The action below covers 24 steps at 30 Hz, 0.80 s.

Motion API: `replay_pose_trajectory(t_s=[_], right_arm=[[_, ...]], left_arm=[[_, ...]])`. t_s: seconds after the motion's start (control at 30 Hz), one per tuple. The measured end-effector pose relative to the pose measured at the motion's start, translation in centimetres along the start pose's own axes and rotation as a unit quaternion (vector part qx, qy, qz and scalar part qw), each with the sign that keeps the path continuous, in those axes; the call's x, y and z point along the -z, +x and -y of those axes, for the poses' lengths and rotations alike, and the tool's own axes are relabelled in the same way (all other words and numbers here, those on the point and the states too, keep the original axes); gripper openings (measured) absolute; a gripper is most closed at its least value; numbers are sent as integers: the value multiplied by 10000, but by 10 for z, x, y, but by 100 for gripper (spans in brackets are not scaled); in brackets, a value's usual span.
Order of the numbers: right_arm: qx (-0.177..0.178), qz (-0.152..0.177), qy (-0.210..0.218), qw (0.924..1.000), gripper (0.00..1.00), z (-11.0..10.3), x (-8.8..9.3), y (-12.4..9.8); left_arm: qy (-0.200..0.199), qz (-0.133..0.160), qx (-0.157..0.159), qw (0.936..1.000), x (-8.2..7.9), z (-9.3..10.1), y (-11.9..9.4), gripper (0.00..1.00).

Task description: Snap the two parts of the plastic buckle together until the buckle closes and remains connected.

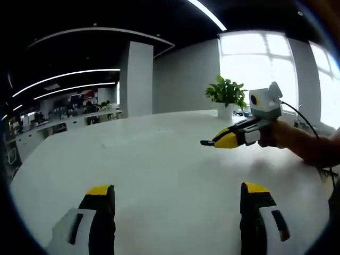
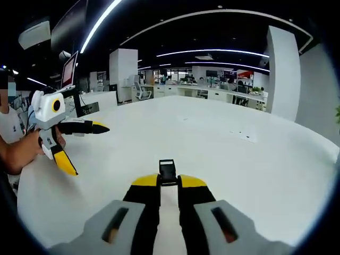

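- One half of the buckle is in hand: the right gripper [image 2: 169, 183] has its jaws pressed together on a small black buckle piece [image 2: 167, 171], which sticks out just past the yellow tips.
- Seen from the left gripper view, that same right gripper [image 1: 210, 142] comes in from the right, held by a person's hand [image 1: 276, 135], with a dark bit showing at its tip; it hangs above the white table [image 1: 159, 159].
- The left gripper [image 1: 178, 194] has its jaws spread wide with nothing between them; in the right gripper view it [image 2: 90, 151] is also splayed open and well apart from the held piece.
- I cannot make out the second buckle half; small dark specks [image 2: 241, 136] lie far off on the table, too small to tell.
- Judgement: the task is at an early step, one part gripped and the mate not yet secured.
- The next move likely calls for the left gripper to find and pinch the other half, then line up both parts end to end.
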State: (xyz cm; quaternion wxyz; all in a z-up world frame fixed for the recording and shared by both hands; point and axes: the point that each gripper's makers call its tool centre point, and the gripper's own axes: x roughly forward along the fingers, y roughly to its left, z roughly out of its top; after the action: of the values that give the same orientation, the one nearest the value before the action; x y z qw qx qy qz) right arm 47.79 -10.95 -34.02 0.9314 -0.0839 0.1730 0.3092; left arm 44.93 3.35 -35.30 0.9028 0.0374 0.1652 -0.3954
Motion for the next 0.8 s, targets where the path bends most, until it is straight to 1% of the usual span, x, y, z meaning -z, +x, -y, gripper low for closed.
replay_pose_trajectory(t_s=[0.47, 0.63, 0.8], right_arm=[[27, -24, 18, 10000, 10, 2, 2, 0], [65, 21, 37, 10000, 10, 5, -3, 0], [63, -4, 30, 10000, 10, 6, -2, 1]], left_arm=[[17, -9, 15, 10000, 1, 1, 0, 100], [23, -17, 17, 10000, 1, 2, -1, 100], [54, -53, 21, 10000, 3, 3, 0, 100]])
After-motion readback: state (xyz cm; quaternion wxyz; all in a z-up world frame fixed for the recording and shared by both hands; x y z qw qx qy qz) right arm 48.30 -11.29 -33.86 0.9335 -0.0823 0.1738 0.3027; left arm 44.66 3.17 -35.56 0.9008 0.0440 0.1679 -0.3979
